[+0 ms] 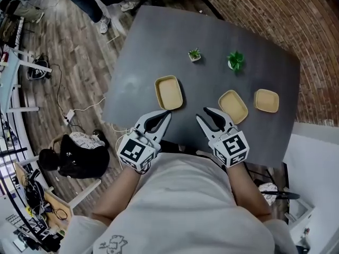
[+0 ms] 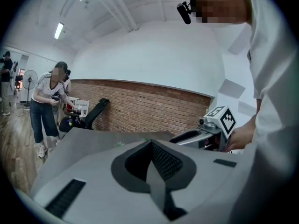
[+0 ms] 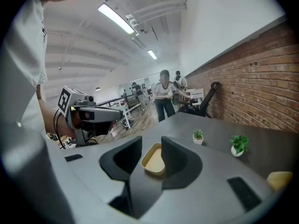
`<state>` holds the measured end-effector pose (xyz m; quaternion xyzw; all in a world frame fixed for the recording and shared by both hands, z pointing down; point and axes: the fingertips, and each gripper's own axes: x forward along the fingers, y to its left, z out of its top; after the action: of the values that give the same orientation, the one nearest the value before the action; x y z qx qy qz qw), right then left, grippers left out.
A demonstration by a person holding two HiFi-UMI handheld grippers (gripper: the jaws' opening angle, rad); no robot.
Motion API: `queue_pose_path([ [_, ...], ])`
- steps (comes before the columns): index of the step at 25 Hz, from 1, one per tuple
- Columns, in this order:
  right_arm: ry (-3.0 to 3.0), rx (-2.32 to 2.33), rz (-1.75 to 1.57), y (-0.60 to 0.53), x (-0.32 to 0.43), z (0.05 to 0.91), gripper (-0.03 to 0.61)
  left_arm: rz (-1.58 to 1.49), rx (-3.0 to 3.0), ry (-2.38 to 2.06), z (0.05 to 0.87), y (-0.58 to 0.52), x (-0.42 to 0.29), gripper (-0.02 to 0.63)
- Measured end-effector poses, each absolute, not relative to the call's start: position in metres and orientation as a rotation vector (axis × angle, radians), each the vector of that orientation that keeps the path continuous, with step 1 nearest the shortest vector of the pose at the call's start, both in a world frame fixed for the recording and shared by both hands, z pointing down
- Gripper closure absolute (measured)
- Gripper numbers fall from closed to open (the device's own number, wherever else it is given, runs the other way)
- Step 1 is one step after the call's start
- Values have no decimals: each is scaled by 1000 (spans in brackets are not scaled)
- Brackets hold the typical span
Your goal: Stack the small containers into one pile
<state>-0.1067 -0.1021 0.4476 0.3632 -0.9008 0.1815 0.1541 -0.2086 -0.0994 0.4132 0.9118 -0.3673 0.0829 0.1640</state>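
Three shallow tan containers lie apart on the dark grey table (image 1: 212, 30): the left one (image 1: 169, 92), the middle one (image 1: 233, 106) and the right one (image 1: 266, 100). My left gripper (image 1: 166, 114) hovers at the near table edge just short of the left container, its jaws shut and empty (image 2: 151, 146). My right gripper (image 1: 210, 113) stands open beside the middle container, holding nothing. In the right gripper view the left container (image 3: 154, 161) shows through the gap of the right gripper (image 3: 150, 157), lying farther off on the table. Another container (image 3: 279, 178) sits at that view's right edge.
Two small potted plants (image 1: 194, 54) (image 1: 235, 61) stand at the table's far side, behind the containers. A brick wall (image 1: 296, 15) runs along the right. A black bag (image 1: 74, 153) and cables lie on the wooden floor at left. A person (image 1: 98, 1) stands beyond the table's far corner.
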Motion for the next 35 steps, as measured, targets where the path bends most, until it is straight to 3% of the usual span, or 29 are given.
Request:
queue_pose_path([
  [17,-2317,1089,715,-162,-167,561,456,369,2506,-829,512,-163,-271,603],
  [35,-2072,1169,932,-183,-172,674,485,519,2387,-674,618,-179,-286,603],
])
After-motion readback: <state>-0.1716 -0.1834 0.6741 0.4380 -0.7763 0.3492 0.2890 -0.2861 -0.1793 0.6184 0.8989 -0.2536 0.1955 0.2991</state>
